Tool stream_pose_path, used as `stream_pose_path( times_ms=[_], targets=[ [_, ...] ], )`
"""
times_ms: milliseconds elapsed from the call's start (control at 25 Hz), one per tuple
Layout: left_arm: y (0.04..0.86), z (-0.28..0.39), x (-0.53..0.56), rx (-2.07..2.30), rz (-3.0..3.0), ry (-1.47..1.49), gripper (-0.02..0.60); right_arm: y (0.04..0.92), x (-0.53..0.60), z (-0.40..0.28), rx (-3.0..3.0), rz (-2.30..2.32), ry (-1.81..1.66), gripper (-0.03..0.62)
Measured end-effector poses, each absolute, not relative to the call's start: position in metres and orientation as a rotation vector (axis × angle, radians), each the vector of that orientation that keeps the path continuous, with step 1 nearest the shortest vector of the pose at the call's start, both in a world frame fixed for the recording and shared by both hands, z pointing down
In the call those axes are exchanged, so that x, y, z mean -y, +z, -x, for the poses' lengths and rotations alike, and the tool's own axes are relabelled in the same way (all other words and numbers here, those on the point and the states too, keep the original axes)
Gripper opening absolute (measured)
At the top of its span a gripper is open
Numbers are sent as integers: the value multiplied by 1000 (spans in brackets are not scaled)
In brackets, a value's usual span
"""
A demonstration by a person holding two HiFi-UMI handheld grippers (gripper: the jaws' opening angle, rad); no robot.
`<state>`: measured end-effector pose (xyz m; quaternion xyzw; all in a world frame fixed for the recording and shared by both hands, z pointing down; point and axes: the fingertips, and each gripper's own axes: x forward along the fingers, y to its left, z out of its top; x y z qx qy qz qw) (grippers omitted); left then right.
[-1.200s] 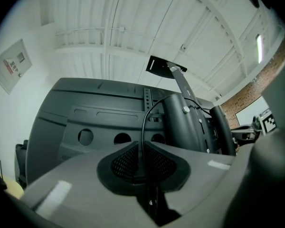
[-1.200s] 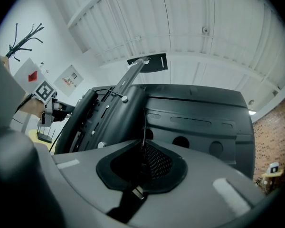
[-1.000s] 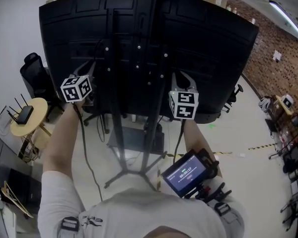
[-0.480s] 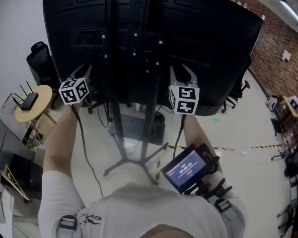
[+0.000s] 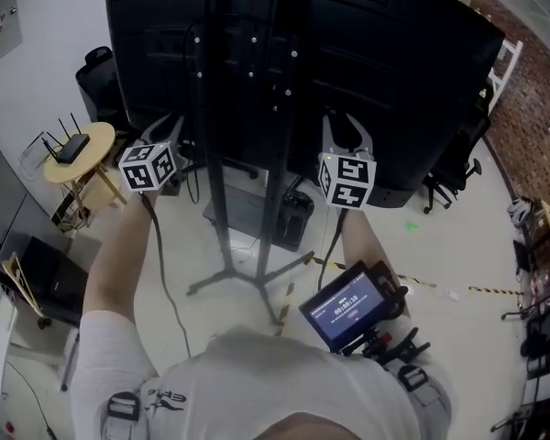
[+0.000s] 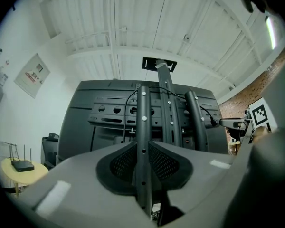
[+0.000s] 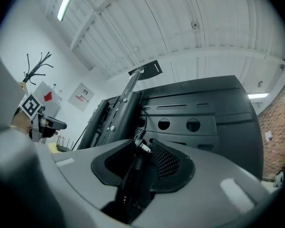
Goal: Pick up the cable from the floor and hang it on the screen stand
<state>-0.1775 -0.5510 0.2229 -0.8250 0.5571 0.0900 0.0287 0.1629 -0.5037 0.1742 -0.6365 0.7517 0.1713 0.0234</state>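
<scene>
Head view: a person is standing behind the large black screen (image 5: 394,71), holding a gripper in each hand. The left gripper (image 5: 170,126) is hovering just left of the screen stand (image 5: 273,209). The right gripper (image 5: 346,134) is pointing at the screen's back, right of the stand. The task's lead is not showing against the dark panel here.

Left gripper view: the jaws are standing partly apart, having just been opening, and are gripping nothing. One upright (image 6: 142,122) of the stand is lining up with the gap beyond them.

Right gripper view: the jaws are gaping wide, having just been opening. The cable (image 7: 142,145) is hanging down the screen's back beside the mounting rail. Its plug end is dangling between the pads, neither of them pressing on it.
</scene>
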Motion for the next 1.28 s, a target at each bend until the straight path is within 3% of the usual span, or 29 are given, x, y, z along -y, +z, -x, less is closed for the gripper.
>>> stream_pose_path(
  times_ms=[240, 560, 1280],
  targets=[
    [247, 160, 485, -1846, 2459, 239, 64, 205, 478, -159, -2467, 1807, 438, 113],
    [268, 139, 381, -1950, 2294, 152, 23, 256, 428, -101, -2708, 1455, 236, 35],
    [326, 206, 234, -2121, 2236, 177, 9, 305, 303, 28, -2871, 1265, 93, 14]
  ],
)
